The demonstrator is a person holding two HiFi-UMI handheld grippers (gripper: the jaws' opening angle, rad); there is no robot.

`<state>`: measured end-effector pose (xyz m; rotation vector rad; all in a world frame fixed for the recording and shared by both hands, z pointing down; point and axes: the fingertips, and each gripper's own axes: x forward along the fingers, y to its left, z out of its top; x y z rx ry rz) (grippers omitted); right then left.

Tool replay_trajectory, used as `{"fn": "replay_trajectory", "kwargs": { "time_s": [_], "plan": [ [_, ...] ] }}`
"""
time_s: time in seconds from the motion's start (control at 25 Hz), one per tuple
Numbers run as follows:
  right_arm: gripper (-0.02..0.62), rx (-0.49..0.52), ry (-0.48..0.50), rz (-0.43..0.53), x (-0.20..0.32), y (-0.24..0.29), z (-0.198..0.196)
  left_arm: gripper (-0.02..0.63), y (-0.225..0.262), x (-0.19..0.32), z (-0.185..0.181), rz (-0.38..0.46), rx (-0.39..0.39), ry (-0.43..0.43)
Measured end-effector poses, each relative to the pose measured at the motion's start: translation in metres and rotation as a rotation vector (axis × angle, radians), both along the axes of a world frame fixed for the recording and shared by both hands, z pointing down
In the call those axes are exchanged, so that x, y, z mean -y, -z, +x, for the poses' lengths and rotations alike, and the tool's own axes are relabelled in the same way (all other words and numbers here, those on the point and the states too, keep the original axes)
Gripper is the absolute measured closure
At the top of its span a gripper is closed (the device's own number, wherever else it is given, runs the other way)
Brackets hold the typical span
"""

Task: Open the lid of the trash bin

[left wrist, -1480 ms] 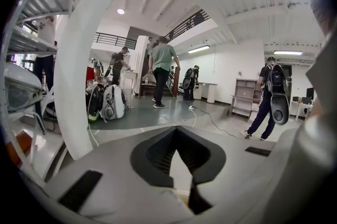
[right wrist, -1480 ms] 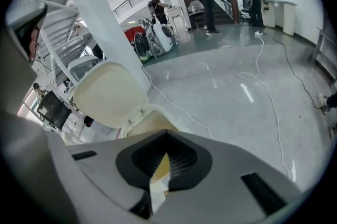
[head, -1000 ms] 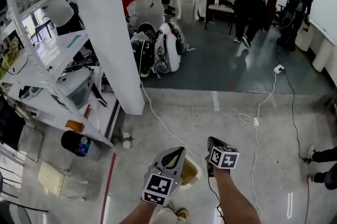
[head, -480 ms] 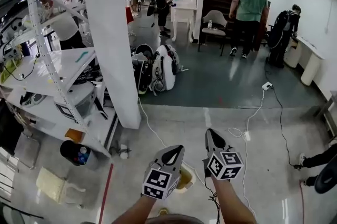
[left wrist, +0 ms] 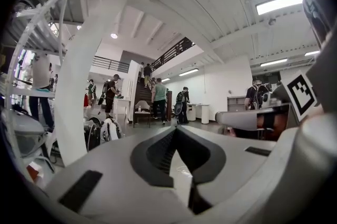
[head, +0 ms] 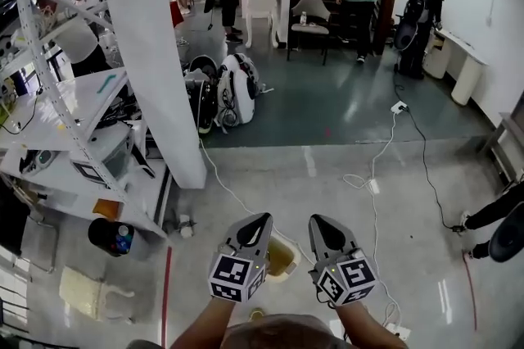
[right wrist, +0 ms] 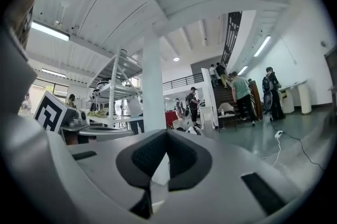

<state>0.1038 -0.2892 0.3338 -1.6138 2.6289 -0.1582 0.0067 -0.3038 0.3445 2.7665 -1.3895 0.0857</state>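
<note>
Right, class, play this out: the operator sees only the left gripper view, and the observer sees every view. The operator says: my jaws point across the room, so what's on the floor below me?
Observer: In the head view a pale yellow container shows on the floor between the left gripper and the right gripper. The left one partly hides it.
Operator: Any other bin nearby?
Observer: A black round bin stands at the foot of the shelf rack, well off to your left.
Operator: And the right gripper's jaws?
Observer: In the right gripper view they are together, with nothing between them.
</note>
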Motion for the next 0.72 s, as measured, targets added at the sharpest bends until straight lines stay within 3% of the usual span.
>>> {"fn": "replay_trajectory", "kwargs": {
  "time_s": [0.2, 0.44, 0.72],
  "plan": [
    [0.567, 0.032, -0.018, -0.032, -0.008, -0.022, 0.005, 0.614, -0.007, -0.004, 0.002, -0.016, -0.010, -0.001],
    [0.571, -0.029, 0.013, -0.041, -0.013, -0.032, -0.001, 0.614, -0.011, -0.010, 0.006, -0.033, -0.018, -0.005],
    [0.571, -0.030, 0.032, -0.059, -0.012, -0.039, -0.006, 0.614, -0.021, -0.012, 0.002, -0.055, -0.014, -0.002]
  ]
}}
